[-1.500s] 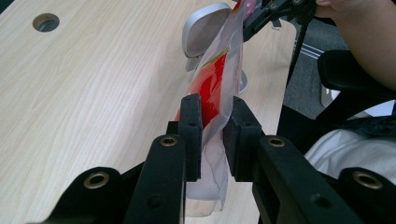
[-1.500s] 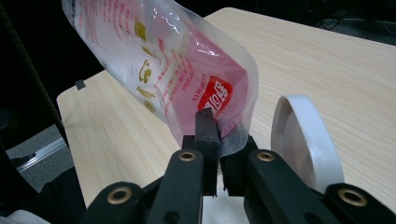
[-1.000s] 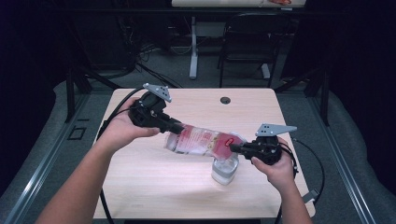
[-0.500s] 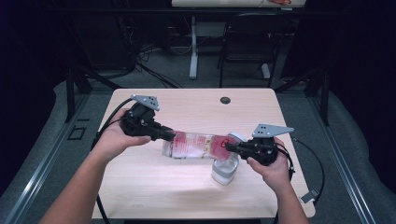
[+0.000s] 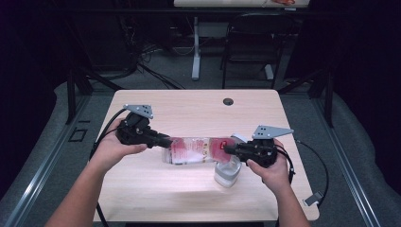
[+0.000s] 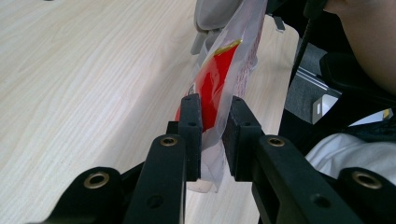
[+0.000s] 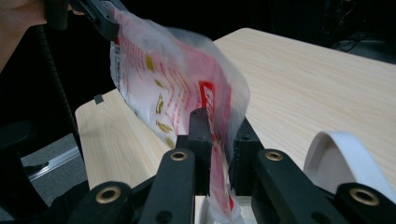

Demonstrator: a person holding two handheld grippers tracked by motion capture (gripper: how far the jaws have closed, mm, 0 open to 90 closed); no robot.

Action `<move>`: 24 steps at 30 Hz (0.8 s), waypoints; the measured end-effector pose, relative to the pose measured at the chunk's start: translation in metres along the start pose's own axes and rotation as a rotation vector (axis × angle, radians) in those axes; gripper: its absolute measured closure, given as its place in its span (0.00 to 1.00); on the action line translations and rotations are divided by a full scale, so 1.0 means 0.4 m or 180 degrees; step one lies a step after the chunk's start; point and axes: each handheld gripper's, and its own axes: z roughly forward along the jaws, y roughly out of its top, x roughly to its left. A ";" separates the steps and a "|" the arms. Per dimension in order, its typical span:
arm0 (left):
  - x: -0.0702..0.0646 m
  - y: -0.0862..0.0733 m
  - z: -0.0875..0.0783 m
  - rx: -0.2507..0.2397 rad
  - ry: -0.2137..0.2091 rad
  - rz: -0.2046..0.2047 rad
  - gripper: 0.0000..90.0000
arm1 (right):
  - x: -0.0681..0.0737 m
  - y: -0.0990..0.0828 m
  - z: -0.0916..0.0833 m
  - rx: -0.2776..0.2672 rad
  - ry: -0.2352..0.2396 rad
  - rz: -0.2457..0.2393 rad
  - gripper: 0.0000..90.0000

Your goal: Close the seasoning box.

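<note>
A clear plastic bag with red print [image 5: 194,150] hangs stretched level between my two grippers, just above the table [image 5: 189,109]. My left gripper [image 5: 166,141] is shut on its left edge; in the left gripper view the pads [image 6: 191,126] pinch the bag [image 6: 219,70] at my left gripper [image 6: 212,107]. My right gripper [image 5: 228,149] holds the other end. Its jaws have just been opening a little, but the bag [image 7: 177,93] still sits pressed between them at my right gripper [image 7: 219,126]. A white open container [image 5: 227,172] stands under the bag's right end.
A round cable hole [image 5: 228,101] sits near the table's far edge. Cables trail off both sides of the table. A dark chair [image 5: 250,42] stands beyond it. The white container's rim [image 7: 345,149] is close beside my right jaws.
My left hand has come down and toward the near left, so the bag has gone from tilted to level and lower. The right hand has stayed over the container.
</note>
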 end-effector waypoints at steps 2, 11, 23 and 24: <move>0.004 -0.006 0.001 -0.0023 -0.0004 -0.0029 0.87 | -0.004 -0.005 0.003 0.0019 0.0028 0.0029 0.89; 0.016 -0.034 0.007 -0.0109 -0.0048 -0.0057 0.87 | -0.021 -0.031 0.021 0.0201 0.0192 0.0058 0.90; 0.031 -0.069 0.030 -0.0081 0.0018 -0.0101 0.86 | -0.017 -0.027 0.021 0.0099 0.0265 0.0087 0.99; 0.032 -0.073 0.031 -0.0085 0.0011 -0.0111 0.86 | -0.015 -0.026 0.020 0.0099 0.0242 0.0068 0.99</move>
